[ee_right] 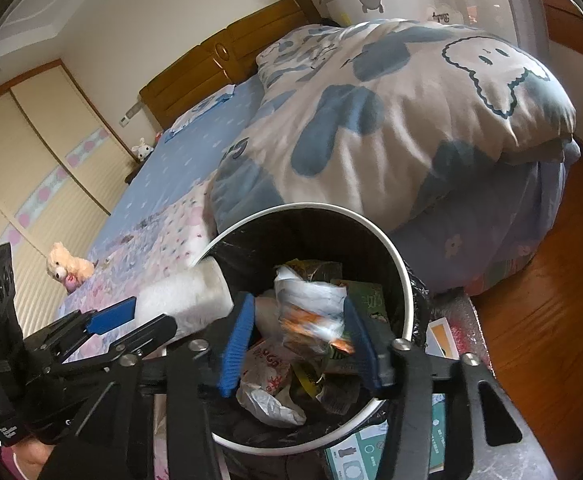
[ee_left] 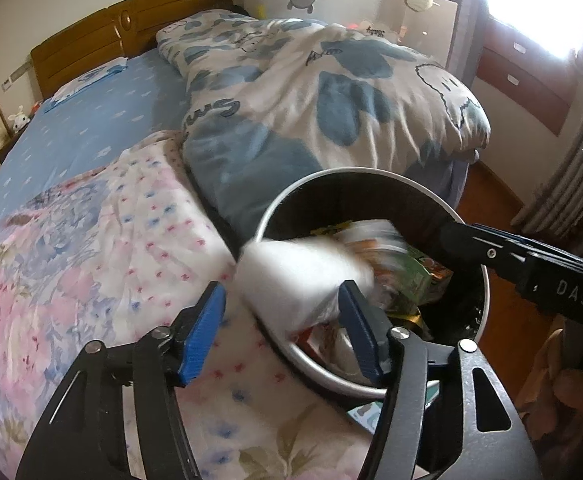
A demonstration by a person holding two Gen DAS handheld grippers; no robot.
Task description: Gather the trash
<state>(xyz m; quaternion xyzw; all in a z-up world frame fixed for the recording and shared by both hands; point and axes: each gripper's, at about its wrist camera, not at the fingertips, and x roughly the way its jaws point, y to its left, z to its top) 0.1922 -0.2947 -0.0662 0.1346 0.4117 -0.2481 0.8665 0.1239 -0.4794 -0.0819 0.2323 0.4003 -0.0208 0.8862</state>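
Two blue fingers of the left hand-held gripper (ee_left: 281, 312) stand spread in the left wrist view, and a white paper cup (ee_left: 299, 276), blurred, lies between them over the rim of the trash bin (ee_left: 375, 174). We cannot tell whether the fingers touch the cup. The bin stands against the bed (ee_left: 91, 136) and holds wrappers (ee_left: 407, 264). The right hand-held gripper (ee_left: 531, 264) reaches in from the right side.

From the right wrist view, the right hand-held gripper (ee_right: 297, 324) is over the bin (ee_right: 405, 280) with its fingers apart, and a crumpled white and orange wrapper (ee_right: 311, 304), blurred, is between them. The cup (ee_right: 183, 296) lies at the bin's left rim, beside the left hand-held gripper (ee_right: 131, 320). A plush bear (ee_right: 67, 266) sits on the bed (ee_right: 163, 184).
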